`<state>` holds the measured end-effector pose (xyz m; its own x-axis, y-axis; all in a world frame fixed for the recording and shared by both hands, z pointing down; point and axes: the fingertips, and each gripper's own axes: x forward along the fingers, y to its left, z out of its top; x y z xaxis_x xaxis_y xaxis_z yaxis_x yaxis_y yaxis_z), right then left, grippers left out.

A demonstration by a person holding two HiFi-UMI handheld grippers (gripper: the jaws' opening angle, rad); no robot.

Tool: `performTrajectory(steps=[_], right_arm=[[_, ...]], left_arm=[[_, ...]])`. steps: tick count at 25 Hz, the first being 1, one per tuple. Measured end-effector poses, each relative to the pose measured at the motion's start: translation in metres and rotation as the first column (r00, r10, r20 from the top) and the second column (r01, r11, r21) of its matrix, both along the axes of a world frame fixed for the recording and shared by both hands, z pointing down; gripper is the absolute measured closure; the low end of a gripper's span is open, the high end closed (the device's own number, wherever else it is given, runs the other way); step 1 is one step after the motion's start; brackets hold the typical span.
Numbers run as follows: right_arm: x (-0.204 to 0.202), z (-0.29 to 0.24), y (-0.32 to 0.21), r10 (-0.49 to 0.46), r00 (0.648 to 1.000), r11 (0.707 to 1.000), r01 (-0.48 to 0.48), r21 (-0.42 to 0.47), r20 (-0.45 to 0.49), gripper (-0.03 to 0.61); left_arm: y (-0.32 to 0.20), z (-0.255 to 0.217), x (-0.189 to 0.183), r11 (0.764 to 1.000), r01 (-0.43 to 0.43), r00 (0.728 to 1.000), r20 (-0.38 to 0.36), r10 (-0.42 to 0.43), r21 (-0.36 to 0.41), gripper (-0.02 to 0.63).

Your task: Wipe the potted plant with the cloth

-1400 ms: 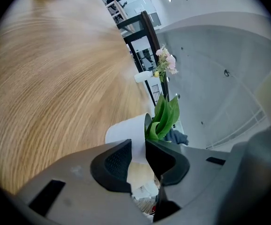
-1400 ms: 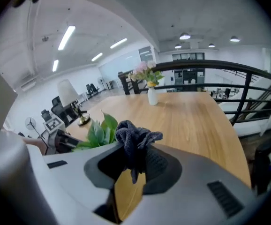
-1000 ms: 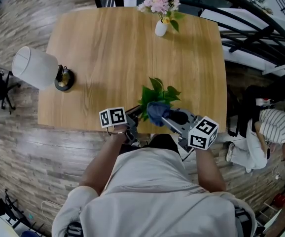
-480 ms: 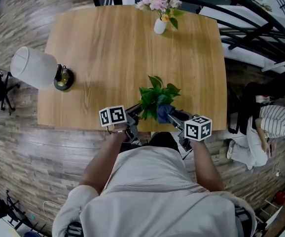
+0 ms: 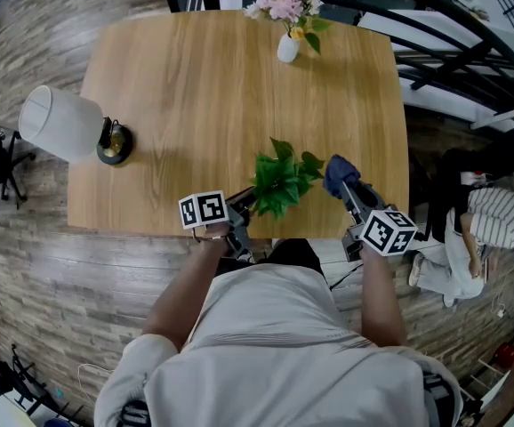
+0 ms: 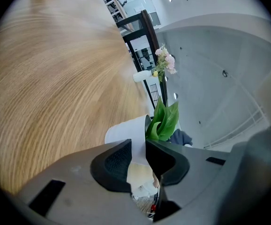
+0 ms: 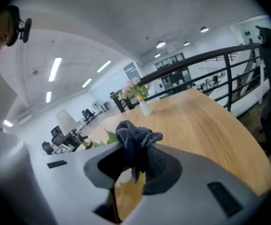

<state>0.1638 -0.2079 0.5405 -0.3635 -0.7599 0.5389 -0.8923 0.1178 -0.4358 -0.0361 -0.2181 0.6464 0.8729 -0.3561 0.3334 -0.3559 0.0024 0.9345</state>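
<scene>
Blue cloth [image 5: 338, 170] pinched in right claw [image 5: 343, 183] — beside plant [image 5: 280, 181]; left claw [image 6: 138, 159] clamps pot [image 6: 125, 132] near table [image 5: 195, 87] edge.

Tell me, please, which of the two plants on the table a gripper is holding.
The leafy green plant at the near edge: the left gripper clamps its white pot. The pink flowers in the vase stand untouched at the far edge.

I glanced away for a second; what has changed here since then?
The right gripper carried the cloth off the plant leaves, out to their right, still clamped. The left gripper still holds the pot; lamp and vase have not moved.
</scene>
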Motion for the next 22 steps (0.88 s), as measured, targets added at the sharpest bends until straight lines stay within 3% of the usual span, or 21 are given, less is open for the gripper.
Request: performTrajectory(steps=[2, 5, 9, 11, 13, 16, 19, 22], right_arm=[[-0.018, -0.026, -0.008, -0.059, 0.997, 0.996, 0.055, 0.069, 0.056, 0.442], [-0.059, -0.035, -0.011, -0.17, 0.969, 0.984, 0.158, 0.078, 0.178, 0.442], [-0.094, 0.017, -0.004, -0.213, 0.952, 0.966, 0.239, -0.099, 0.22, 0.442], [-0.085, 0.043, -0.004, -0.147, 0.968, 0.967, 0.183, -0.177, 0.202, 0.442], [-0.065, 0.056, -0.006, -0.074, 0.982, 0.975, 0.108, -0.197, 0.173, 0.44], [-0.035, 0.064, -0.01, -0.04, 0.999, 0.98, 0.044, -0.192, 0.029, 0.433], [-0.01, 0.069, -0.007, -0.041, 0.989, 0.981, 0.012, -0.192, -0.145, 0.439], [0.004, 0.059, -0.005, -0.008, 0.985, 0.987, -0.019, -0.157, -0.17, 0.44]], left_arm=[[0.0, 0.0, 0.0, 1.0, 0.002, 1.0, 0.001, -0.002, 0.0, 0.518], [0.001, -0.001, 0.0, 1.0, 0.007, 1.0, 0.0, -0.007, -0.002, 0.518], [0.001, -0.001, 0.001, 1.0, 0.013, 1.0, 0.0, -0.013, 0.0, 0.518], [0.001, -0.002, 0.001, 1.0, 0.013, 1.0, 0.002, -0.013, 0.005, 0.518], [0.001, -0.001, 0.001, 1.0, 0.012, 1.0, 0.004, -0.012, 0.007, 0.518], [0.0, 0.0, 0.001, 1.0, 0.011, 1.0, 0.01, -0.011, 0.016, 0.518], [-0.001, -0.003, -0.001, 0.999, 0.015, 1.0, 0.001, -0.015, 0.047, 0.52], [-0.005, -0.009, -0.011, 0.998, 0.044, 0.999, -0.021, -0.043, 0.052, 0.52]])
